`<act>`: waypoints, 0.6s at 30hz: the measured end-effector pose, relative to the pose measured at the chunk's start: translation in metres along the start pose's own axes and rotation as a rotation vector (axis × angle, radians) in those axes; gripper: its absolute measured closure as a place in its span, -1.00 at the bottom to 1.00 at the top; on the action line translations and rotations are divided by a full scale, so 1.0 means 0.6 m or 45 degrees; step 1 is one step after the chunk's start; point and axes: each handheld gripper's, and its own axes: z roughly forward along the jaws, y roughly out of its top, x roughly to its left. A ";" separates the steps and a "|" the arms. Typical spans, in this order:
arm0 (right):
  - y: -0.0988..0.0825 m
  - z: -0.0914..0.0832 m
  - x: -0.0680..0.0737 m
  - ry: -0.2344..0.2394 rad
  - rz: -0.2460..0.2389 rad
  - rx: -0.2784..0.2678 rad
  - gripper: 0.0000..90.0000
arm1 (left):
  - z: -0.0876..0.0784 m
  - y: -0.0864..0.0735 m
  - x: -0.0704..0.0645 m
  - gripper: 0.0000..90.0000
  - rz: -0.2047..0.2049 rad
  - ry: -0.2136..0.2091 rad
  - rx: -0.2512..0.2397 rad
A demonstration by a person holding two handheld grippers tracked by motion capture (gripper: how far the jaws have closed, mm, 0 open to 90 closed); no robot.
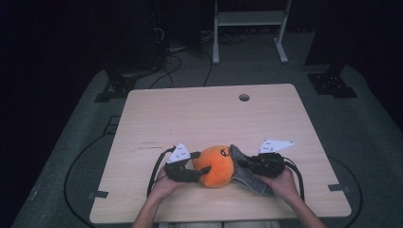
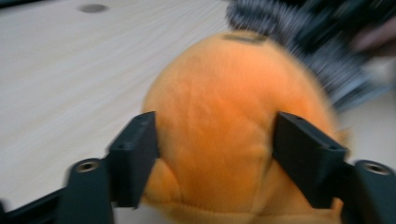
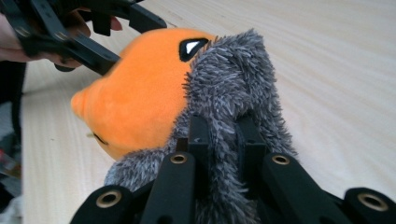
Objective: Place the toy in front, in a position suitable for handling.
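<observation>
I see little around the work area: a round hole [image 1: 244, 97] near the far edge of the wooden table [image 1: 199, 114], in the upper middle of the high view, and the legs of a white stand [image 1: 249, 28] on the floor beyond it at the top of the frame. Black cables [image 1: 76, 166] loop across the floor at the lower left. Nothing else lies on the table, so the whole upper half of the tabletop is open room. The near edge sits close under my forearms at the bottom of the frame.

The stuffed toy [image 1: 216, 166] lies in the lower middle of the high view, an orange round body with a grey furry part [image 1: 247, 175] on its right side.

My left gripper [image 1: 198, 164] comes in from the left of the toy. In the left gripper view its jaws stand fairly wide, one on each side of the orange body, pressing into the plush.

My right gripper [image 1: 241, 164] comes in from the right. In the right gripper view its jaws are nearly together, pinching a fold of the grey fur [image 3: 229, 107] between them, with the orange body and a black eye patch [image 3: 191, 48] just past them.
</observation>
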 end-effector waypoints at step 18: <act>0.001 -0.021 -0.012 0.060 0.055 -0.096 0.76 | 0.015 0.003 -0.017 -0.19 0.144 0.067 0.046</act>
